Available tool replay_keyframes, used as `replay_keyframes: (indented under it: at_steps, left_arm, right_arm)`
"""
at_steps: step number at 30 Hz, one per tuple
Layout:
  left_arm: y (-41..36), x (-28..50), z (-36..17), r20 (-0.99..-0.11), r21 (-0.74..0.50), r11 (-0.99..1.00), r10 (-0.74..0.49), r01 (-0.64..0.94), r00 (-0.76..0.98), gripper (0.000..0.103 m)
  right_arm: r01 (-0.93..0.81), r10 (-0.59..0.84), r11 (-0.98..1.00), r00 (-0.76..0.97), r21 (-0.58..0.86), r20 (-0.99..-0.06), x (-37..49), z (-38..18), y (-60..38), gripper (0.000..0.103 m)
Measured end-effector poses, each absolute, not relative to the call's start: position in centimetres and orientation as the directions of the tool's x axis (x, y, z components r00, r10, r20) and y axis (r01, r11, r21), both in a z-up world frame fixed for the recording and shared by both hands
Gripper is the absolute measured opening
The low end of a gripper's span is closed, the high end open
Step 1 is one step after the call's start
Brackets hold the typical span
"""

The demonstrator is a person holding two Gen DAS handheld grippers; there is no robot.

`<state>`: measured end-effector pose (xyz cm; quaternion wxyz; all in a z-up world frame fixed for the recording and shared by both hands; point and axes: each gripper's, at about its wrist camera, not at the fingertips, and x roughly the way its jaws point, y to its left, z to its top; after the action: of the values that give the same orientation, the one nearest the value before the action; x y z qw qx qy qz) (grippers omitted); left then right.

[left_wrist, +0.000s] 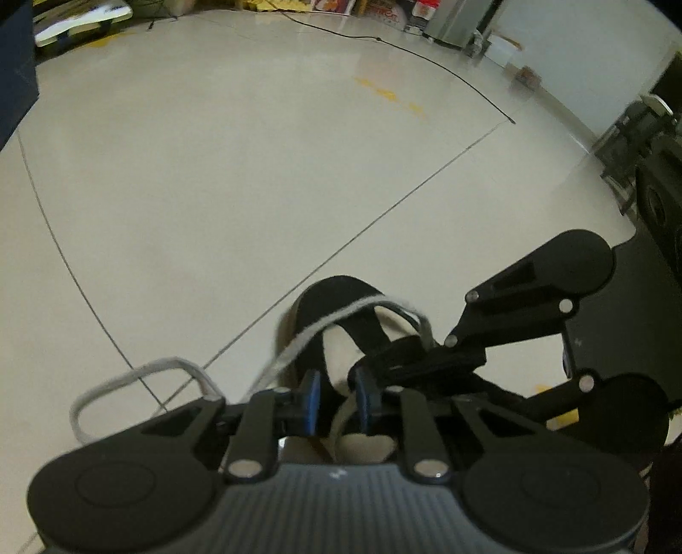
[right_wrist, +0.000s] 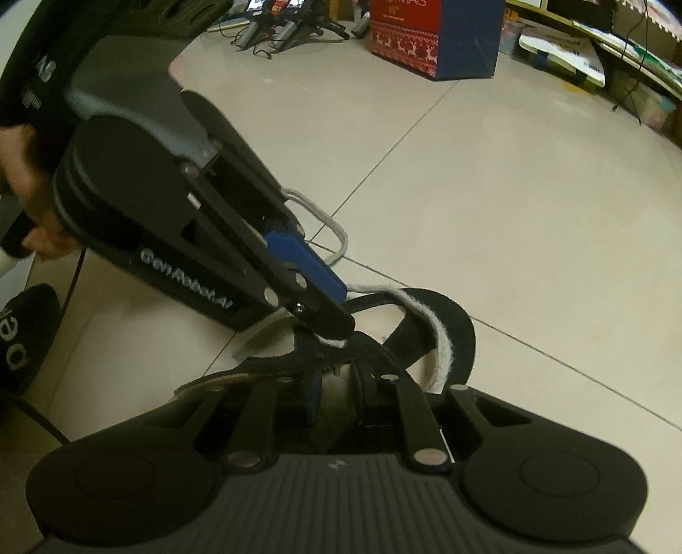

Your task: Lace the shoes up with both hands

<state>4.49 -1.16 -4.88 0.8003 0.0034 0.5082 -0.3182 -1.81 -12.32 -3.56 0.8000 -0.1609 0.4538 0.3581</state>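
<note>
A black shoe [left_wrist: 336, 289] with a cream lining lies on the tiled floor under both grippers. Its white lace [left_wrist: 128, 377] loops out to the left and arcs over the shoe opening. My left gripper [left_wrist: 337, 400] has its blue pads close together with a lace strand between them. In the right wrist view the left gripper [right_wrist: 336, 334] pinches a white bit of lace [right_wrist: 434, 341] at its tip, over the shoe [right_wrist: 460, 341]. My right gripper [right_wrist: 339, 390] stands narrow with the black upper flap across its fingertips. The right gripper [left_wrist: 375, 366] comes in from the right and meets that flap.
A thin black cable [left_wrist: 426, 55] crosses the floor far back. Black equipment [left_wrist: 656, 170] stands at the right. A red and blue box [right_wrist: 430, 38] and shelves with clutter are at the back. A person's hand [right_wrist: 25, 170] holds the left gripper; a black object [right_wrist: 25, 336] lies at the left edge.
</note>
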Motion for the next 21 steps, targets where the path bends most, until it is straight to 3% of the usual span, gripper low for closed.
replay_keyframes:
  at_steps: [10,11,14,17,21]
  left_arm:
    - [-1.2,2.6,-6.0,-0.774,-0.351,0.845,-0.504,0.403,0.383,0.015]
    - [-1.2,2.4,-6.0,-0.767,-0.353,0.847,-0.506,0.398,0.395,0.019]
    - [-0.4,2.2,-5.7,-0.751,-0.376,0.851,-0.512,0.367,0.418,0.024]
    - [0.6,2.2,-6.3,-0.752,-0.387,0.864,-0.498,0.323,0.431,0.042]
    - [2.0,2.4,-6.2,-0.751,-0.396,0.878,-0.478,0.27,0.454,0.042]
  right_arm:
    - [-0.719,0.382,0.695,0.348,0.018,-0.856,-2.3,-4.5,-11.5,0.005]
    - [-0.718,0.379,0.696,0.354,0.011,-0.855,-2.4,-4.5,-11.5,0.0]
    - [-0.711,0.376,0.703,0.358,0.011,-0.854,-2.6,-4.3,-11.4,0.0]
    - [-0.71,0.375,0.704,0.353,0.016,-0.857,-2.4,-3.9,-11.3,0.0]
    - [-0.709,0.383,0.705,0.349,0.027,-0.855,-1.8,-3.3,-11.2,0.0]
